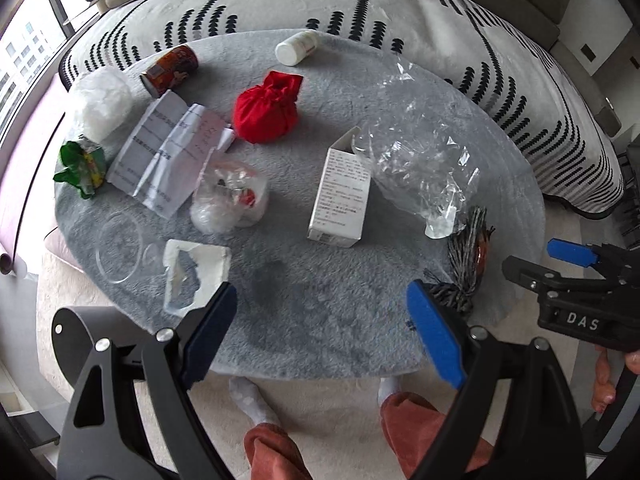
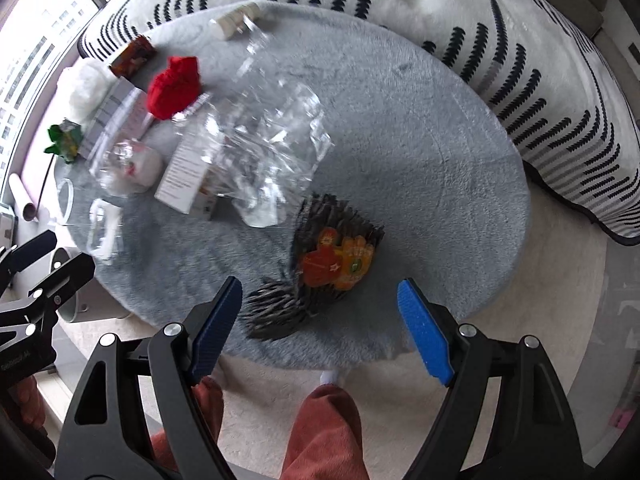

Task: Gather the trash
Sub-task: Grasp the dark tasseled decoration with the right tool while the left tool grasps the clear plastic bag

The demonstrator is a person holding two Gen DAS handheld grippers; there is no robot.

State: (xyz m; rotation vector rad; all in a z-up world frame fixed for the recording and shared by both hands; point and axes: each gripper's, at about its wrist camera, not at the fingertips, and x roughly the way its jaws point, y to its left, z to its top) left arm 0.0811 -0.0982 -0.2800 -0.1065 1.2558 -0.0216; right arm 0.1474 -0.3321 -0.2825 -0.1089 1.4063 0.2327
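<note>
Trash lies scattered on a round grey table (image 1: 312,292). A white carton box (image 1: 342,196), a crumpled clear plastic bag (image 1: 420,152), a red cloth bundle (image 1: 268,108), folded papers (image 1: 168,152), a small knotted plastic bag (image 1: 230,196), a torn white packet (image 1: 196,276), a green wrapper (image 1: 82,166), a brown can (image 1: 170,70) and a white bottle (image 1: 298,48) show in the left wrist view. A striped wrapper with orange print (image 2: 332,260) lies near the table's front. My left gripper (image 1: 320,332) is open and empty above the front edge. My right gripper (image 2: 320,328) is open and empty, just short of the striped wrapper.
A clear plastic lid (image 1: 118,248) and a white fluffy wad (image 1: 102,104) sit at the table's left. A black-and-white patterned rug (image 1: 480,40) lies beyond the table. A grey bin (image 1: 88,336) stands at the left front. The person's legs (image 2: 324,432) are below.
</note>
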